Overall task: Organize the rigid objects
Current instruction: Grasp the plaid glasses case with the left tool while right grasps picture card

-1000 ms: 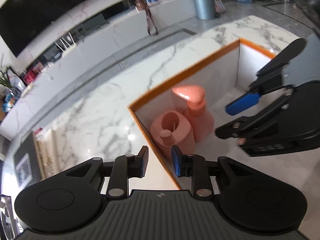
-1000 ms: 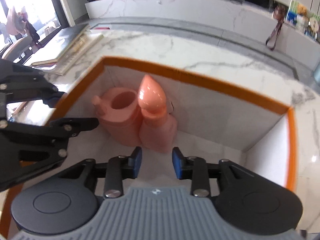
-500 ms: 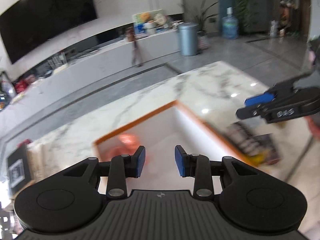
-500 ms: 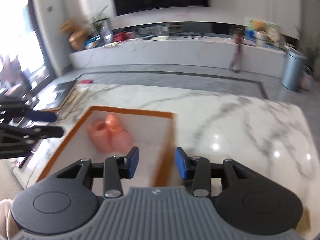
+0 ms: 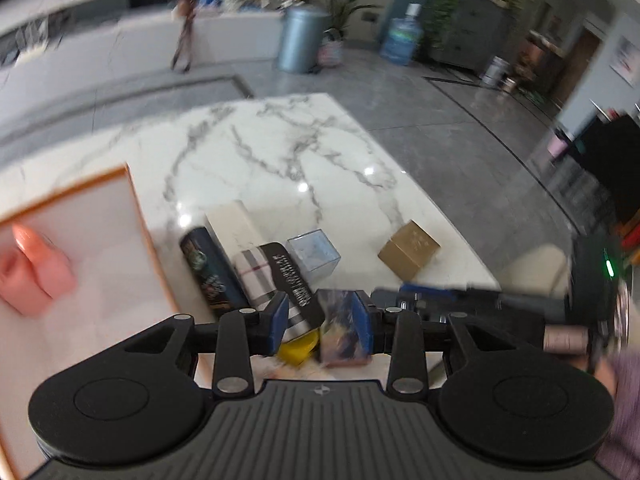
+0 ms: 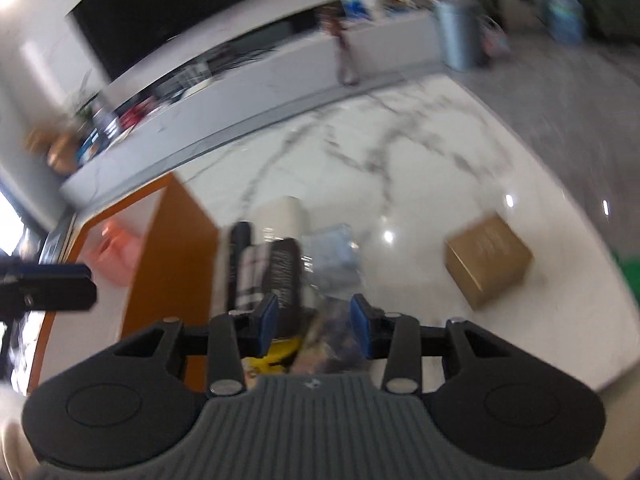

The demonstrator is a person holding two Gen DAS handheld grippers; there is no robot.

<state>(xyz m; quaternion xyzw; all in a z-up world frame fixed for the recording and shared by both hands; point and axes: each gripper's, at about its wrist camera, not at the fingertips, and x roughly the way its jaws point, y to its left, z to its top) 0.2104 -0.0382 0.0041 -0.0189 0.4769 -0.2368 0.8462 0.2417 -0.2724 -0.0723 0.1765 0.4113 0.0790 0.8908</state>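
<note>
An orange-rimmed white bin [image 5: 136, 216] stands on the marble table and holds two pink bottles [image 5: 36, 272]. To its right lies a pile of boxes: a dark printed box [image 5: 208, 276], a plaid box [image 5: 256, 276], a clear blue cube [image 5: 314, 254], a cream box [image 5: 234, 222] and a colourful box [image 5: 340, 328]. A gold box [image 5: 408, 248] sits apart on the right. My left gripper [image 5: 320, 322] is open and hovers over the pile. My right gripper [image 6: 314, 320] is open over the same pile [image 6: 280, 272]; the bin [image 6: 176, 240] is on its left.
The marble table [image 5: 280, 152] ends at its right edge over grey floor. The right gripper's body [image 5: 480, 300] lies close at the right of the left wrist view. A grey bin [image 5: 300, 40] and a water jug [image 5: 402, 38] stand far off.
Both grippers have pulled out of the bin and swung right to above the pile of boxes. Both stay open and empty. The pink bottles stay in the bin.
</note>
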